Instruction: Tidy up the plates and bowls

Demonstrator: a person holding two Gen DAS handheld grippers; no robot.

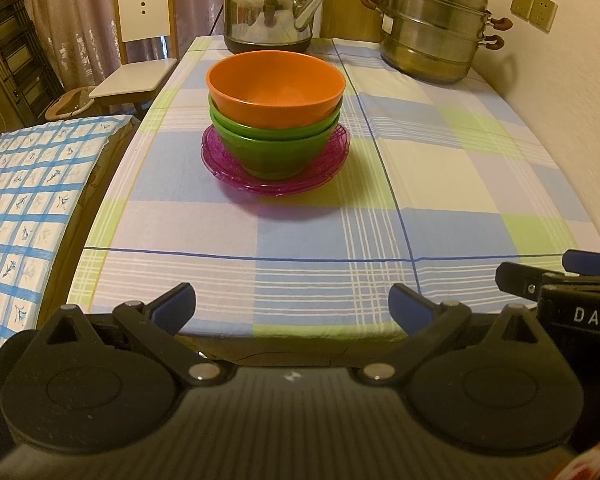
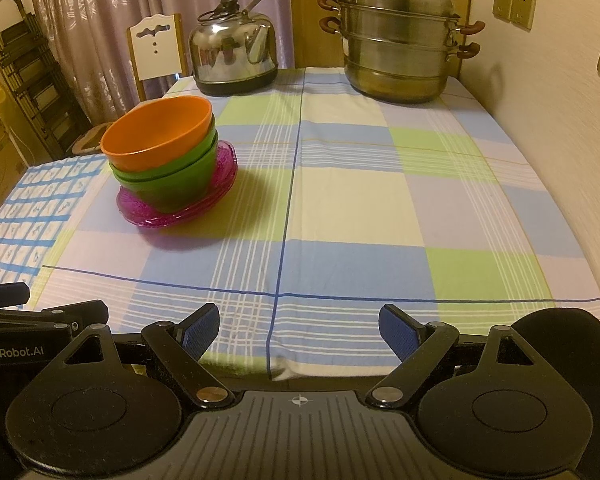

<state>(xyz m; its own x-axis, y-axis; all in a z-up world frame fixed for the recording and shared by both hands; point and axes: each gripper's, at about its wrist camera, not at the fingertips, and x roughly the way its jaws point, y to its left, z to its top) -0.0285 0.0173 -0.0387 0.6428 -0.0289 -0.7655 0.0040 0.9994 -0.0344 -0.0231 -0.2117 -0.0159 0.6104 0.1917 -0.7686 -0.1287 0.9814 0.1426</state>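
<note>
Orange plastic tops the stack: an orange bowl [image 1: 275, 88] sits nested in two green bowls [image 1: 274, 148], and these stand on a small pile of translucent magenta plates [image 1: 236, 168], all resting on the surface [image 1: 440, 184] under a checked cloth of blue, green and cream. In the left wrist view the stack stands near the middle of the cloth; in the right wrist view it lies toward the left edge, well apart from both tools. At the far end of the surface stand a steel kettle [image 1: 270, 8] and a tiered steel steamer pot [image 1: 432, 28], apart from each other and from the stack. The left hand-held gripper [image 1: 294, 306] hangs over the near edge of the surface, its blue pads spread wide with nothing between them. The right hand-held gripper [image 2: 299, 330] sits beside it at the same edge, likewise released and grasping nothing. Each tool shows partly at the edge of the other's view. A white-backed chair [image 1: 144, 40] stands past the left side, and a blue-patterned cloth [image 1: 32, 184] covers a lower piece beside the surface.
</note>
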